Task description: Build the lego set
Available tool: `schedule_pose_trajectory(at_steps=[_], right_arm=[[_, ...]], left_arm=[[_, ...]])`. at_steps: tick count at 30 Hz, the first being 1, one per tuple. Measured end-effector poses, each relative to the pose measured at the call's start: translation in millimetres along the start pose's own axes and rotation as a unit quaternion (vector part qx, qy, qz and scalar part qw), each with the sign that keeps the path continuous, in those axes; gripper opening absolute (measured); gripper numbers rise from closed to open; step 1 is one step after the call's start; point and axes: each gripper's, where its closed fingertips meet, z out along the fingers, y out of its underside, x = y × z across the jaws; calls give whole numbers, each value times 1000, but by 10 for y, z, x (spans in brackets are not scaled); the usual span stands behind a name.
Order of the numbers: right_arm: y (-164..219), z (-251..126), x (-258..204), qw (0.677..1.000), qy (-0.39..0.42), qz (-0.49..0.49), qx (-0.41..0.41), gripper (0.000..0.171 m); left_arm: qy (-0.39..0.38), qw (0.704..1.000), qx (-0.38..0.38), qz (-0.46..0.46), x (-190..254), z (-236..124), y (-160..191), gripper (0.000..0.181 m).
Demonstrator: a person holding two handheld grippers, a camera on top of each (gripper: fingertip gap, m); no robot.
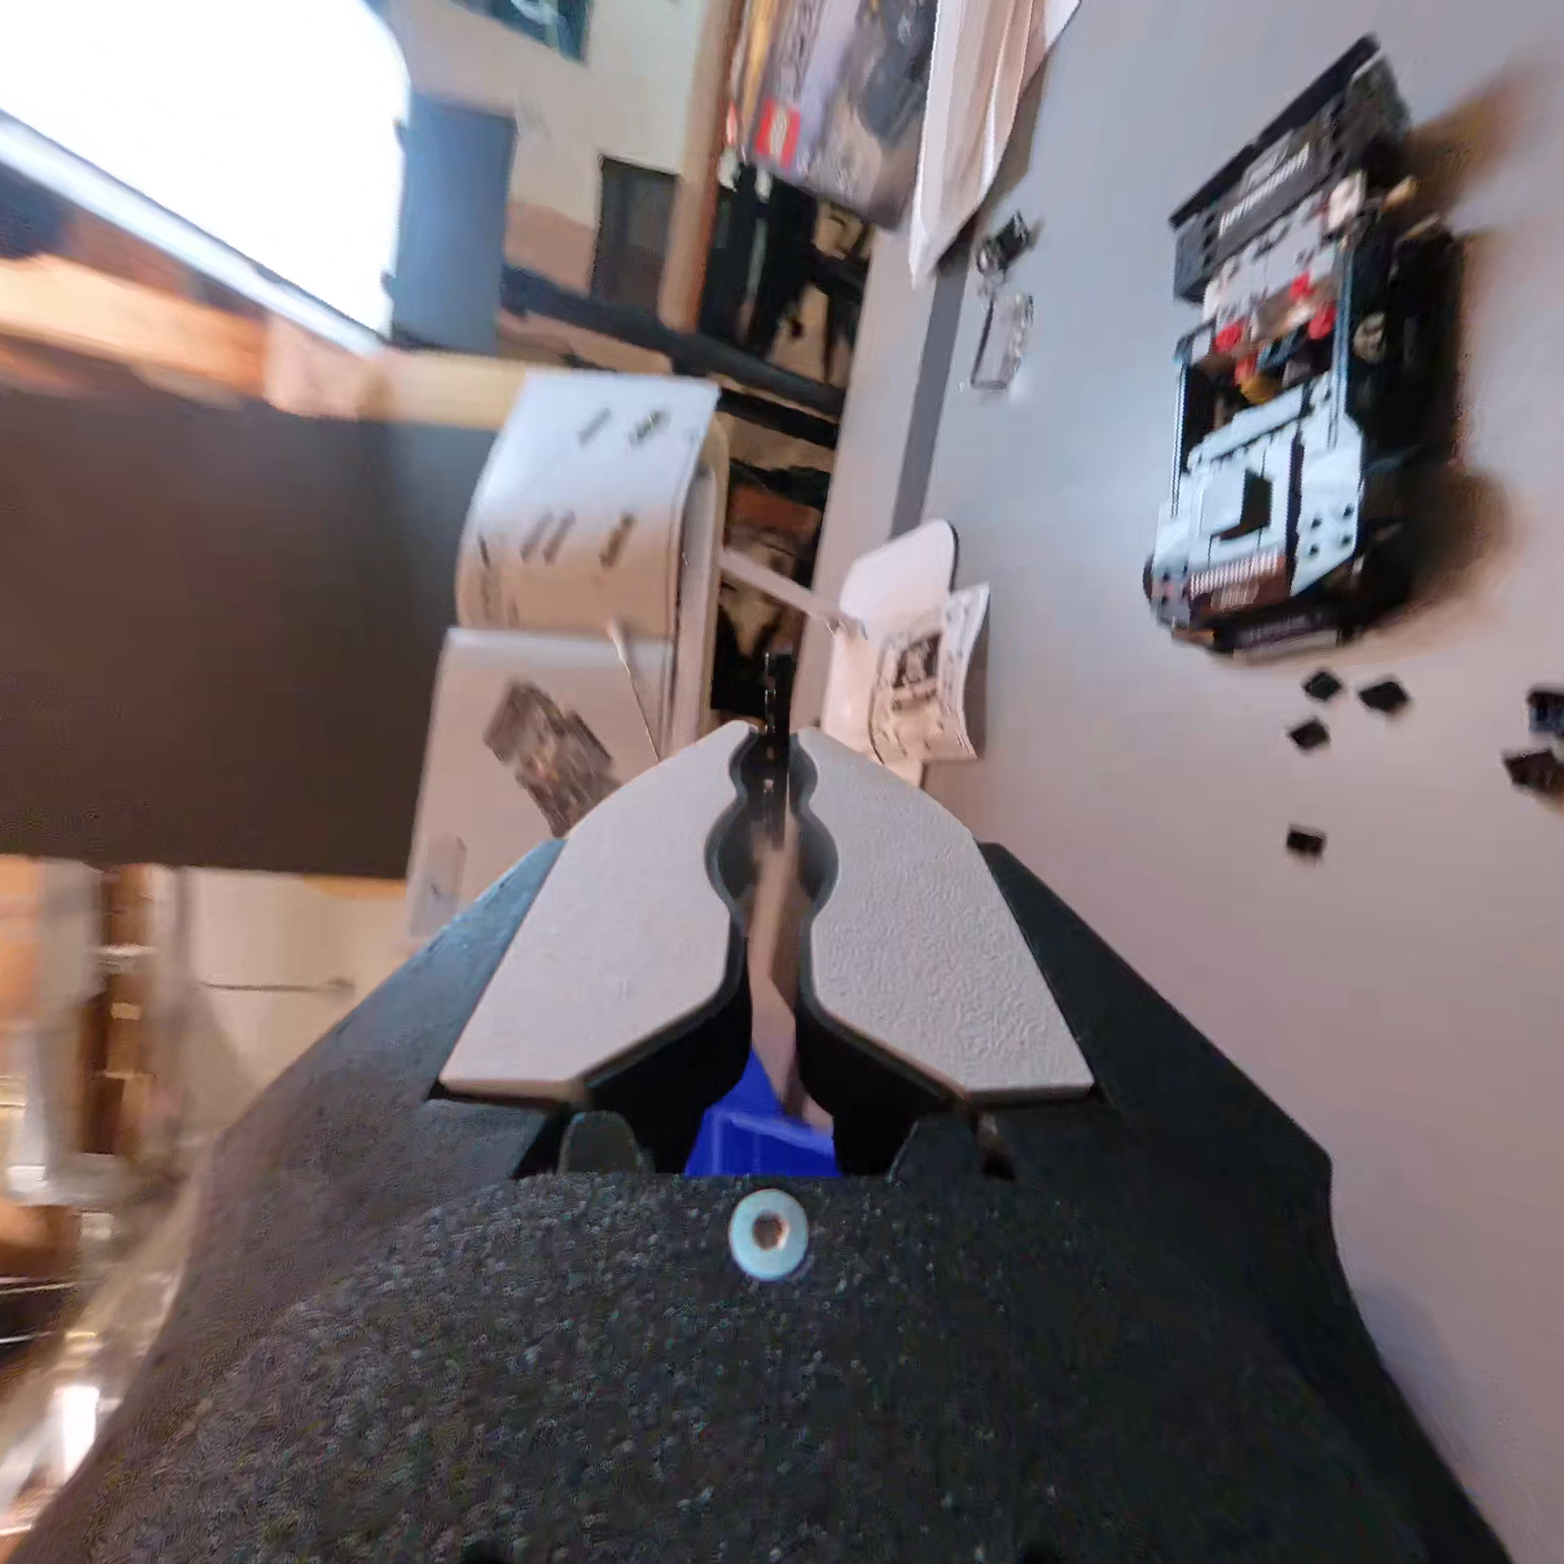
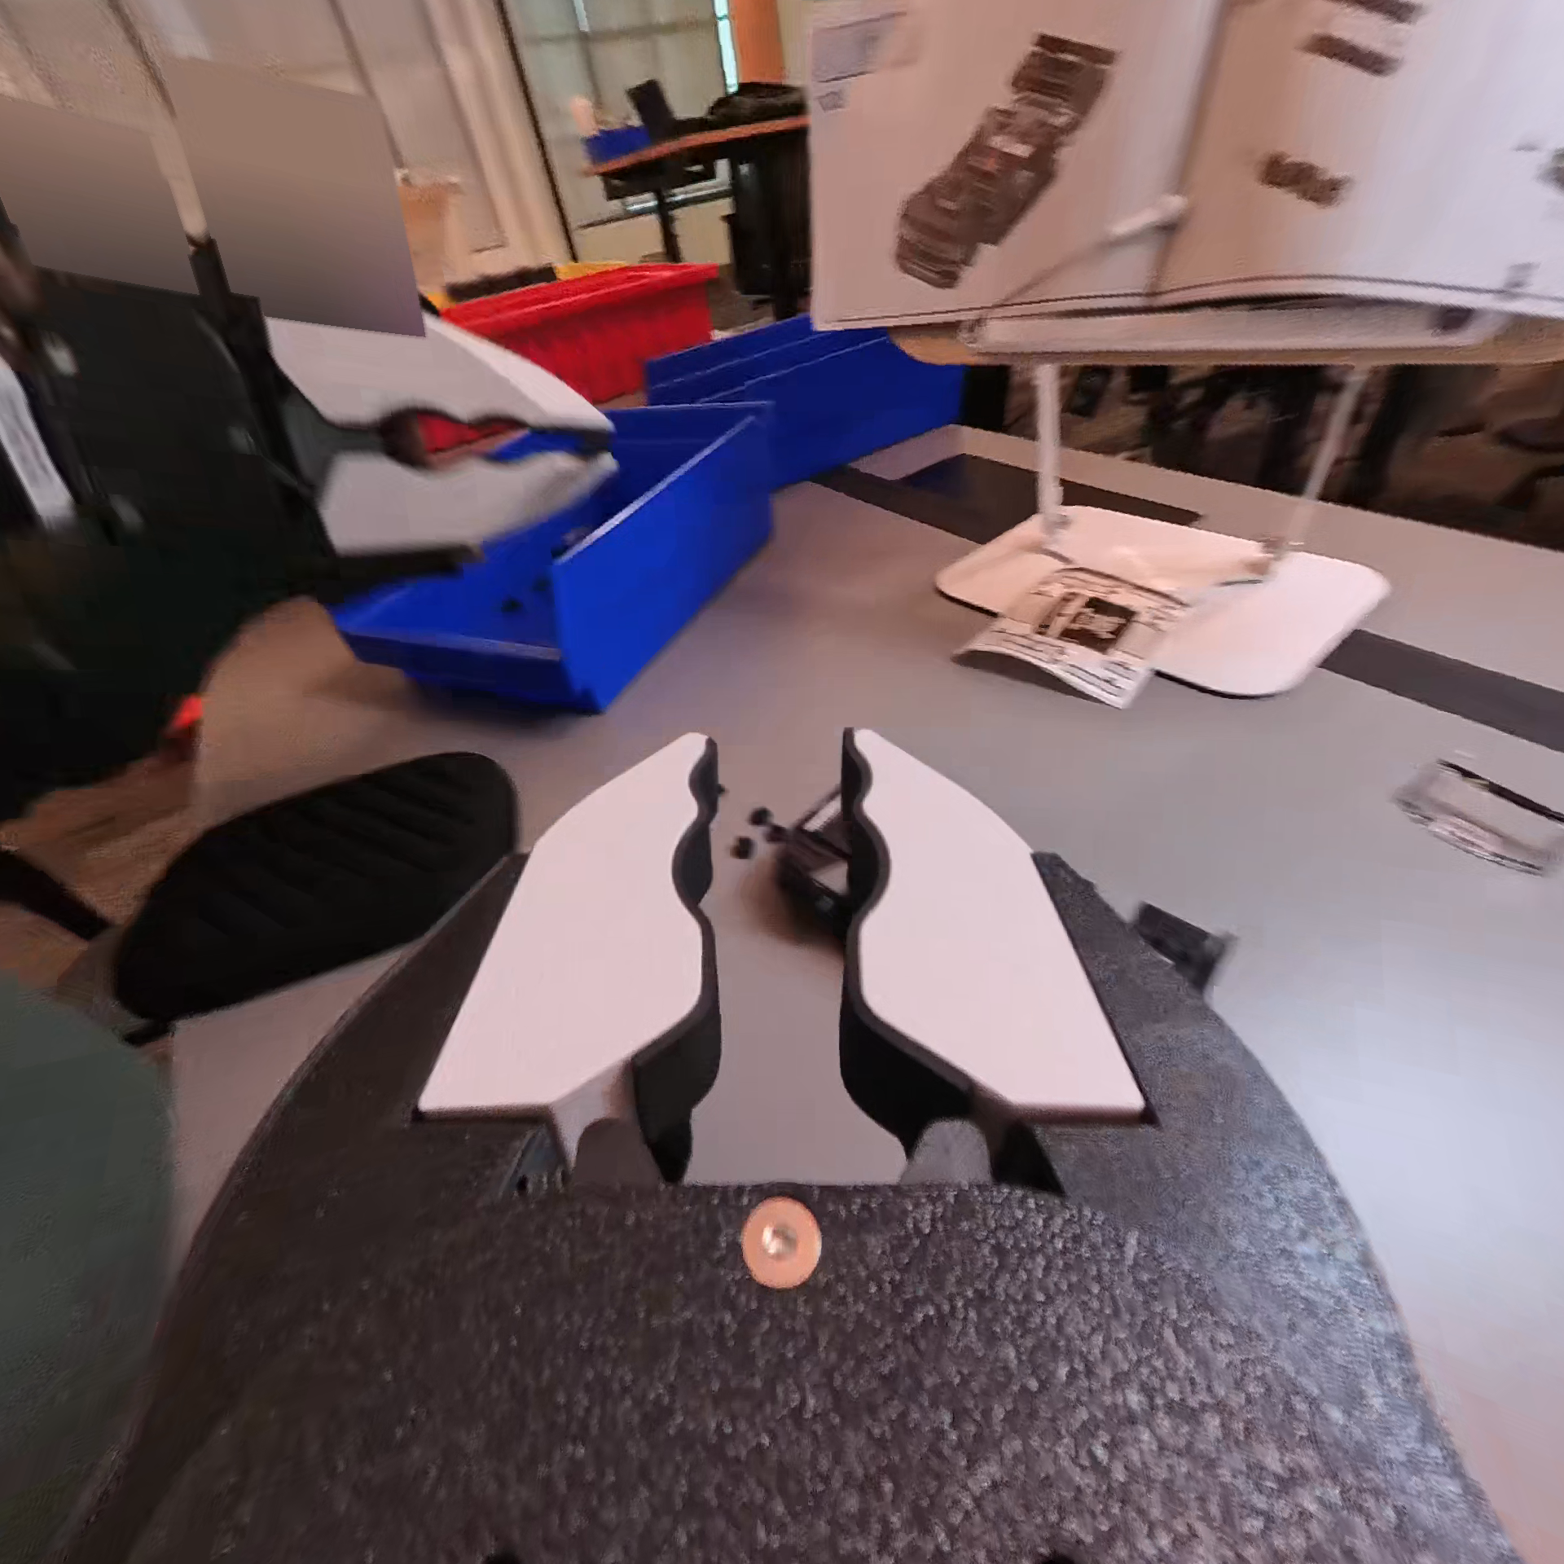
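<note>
The left tool (image 1: 772, 736) clamps a thin black lego piece (image 1: 774, 745); the right tool (image 2: 779, 745), spread apart, hovers over black lego parts (image 2: 804, 846) on the worktop (image 2: 1100, 846).

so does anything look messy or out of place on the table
Mostly tidy. Small black lego pieces lie loose on the grey table beside the half-built car, and a folded leaflet sticks out askew from under the white stand base.

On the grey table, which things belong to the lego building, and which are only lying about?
For the job: thin black piece in the left gripper; half-built car; loose black pieces; instruction booklet on its stand.

Lying about: blue bins; red bin.
</note>
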Motion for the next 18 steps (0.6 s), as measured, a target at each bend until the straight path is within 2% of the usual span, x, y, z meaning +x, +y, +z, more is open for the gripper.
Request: schedule_pose_trajectory(at_steps=[4,8,12,15,16,18], right_arm=[[-78,219,-245,999,-29,19,-22,30],[15,218,-203,999,-4,16,-50,29],[34,152,-210,999,-8,5,-49,19],[88,148,-219,998,-21,7,-63,18],[100,146,-237,997,-33,9,-67,8],[135,141,-251,996,-50,1,-80,8]], left_arm=[[-24,999,38,30,341,173,-544,5],[-22,997,64,37,527,253,-801,6],[-8,995,81,50,667,283,-913,5],[-5,994,93,52,717,279,-971,5],[-4,994,94,56,732,281,-980,5],[-1,994,95,59,761,286,-977,5]])
